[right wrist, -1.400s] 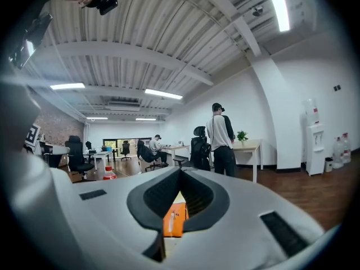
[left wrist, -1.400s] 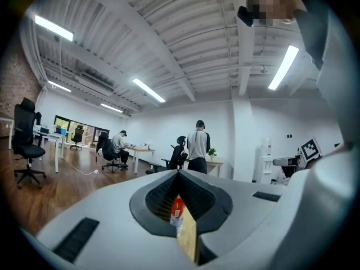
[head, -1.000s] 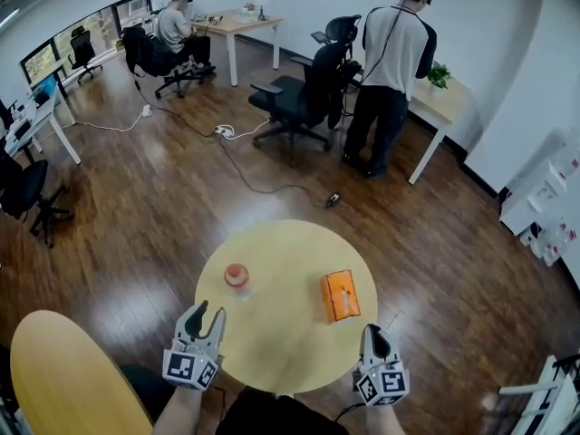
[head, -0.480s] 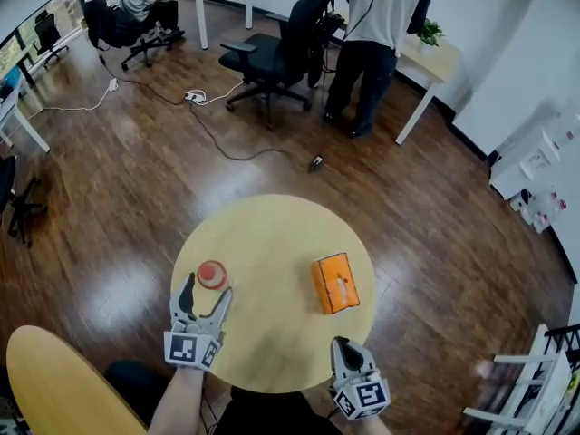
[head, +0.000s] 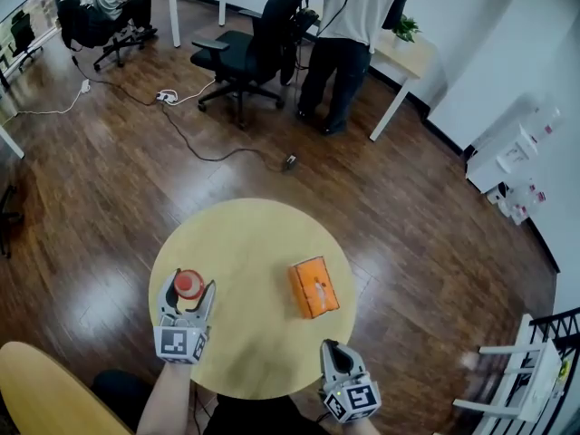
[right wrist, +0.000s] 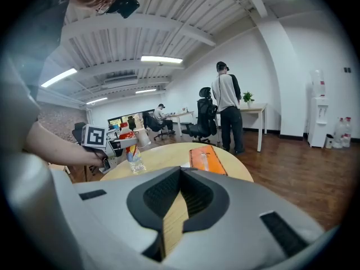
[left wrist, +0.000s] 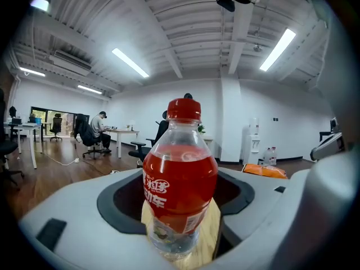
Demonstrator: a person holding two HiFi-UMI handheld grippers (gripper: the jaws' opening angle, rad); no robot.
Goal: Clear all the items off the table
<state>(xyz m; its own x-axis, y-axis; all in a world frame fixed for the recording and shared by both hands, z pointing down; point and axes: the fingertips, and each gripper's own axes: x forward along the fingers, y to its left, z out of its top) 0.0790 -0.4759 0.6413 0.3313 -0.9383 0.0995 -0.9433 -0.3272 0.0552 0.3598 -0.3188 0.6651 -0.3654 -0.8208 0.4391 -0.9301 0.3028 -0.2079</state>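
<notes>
Round pale-wood counter [head: 254,243]: smooth top.
Clear plastic bottle of red drink [left wrist: 180,173], red cap: upright near the counter's left edge, between the left claw [head: 188,285] jaws, wide apart, just narrowing, not pressing.
Flat orange rectangular pack [head: 314,286]: centre-right.
Right claw [head: 330,346]: closed, empty.

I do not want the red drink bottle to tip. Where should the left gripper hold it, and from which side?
Probably hold the bottle on its labelled body, under the narrower neck, coming level from the person's side. It stands upright on the table, and the left gripper has its jaws either side of it, just closing, not yet pressing.
</notes>
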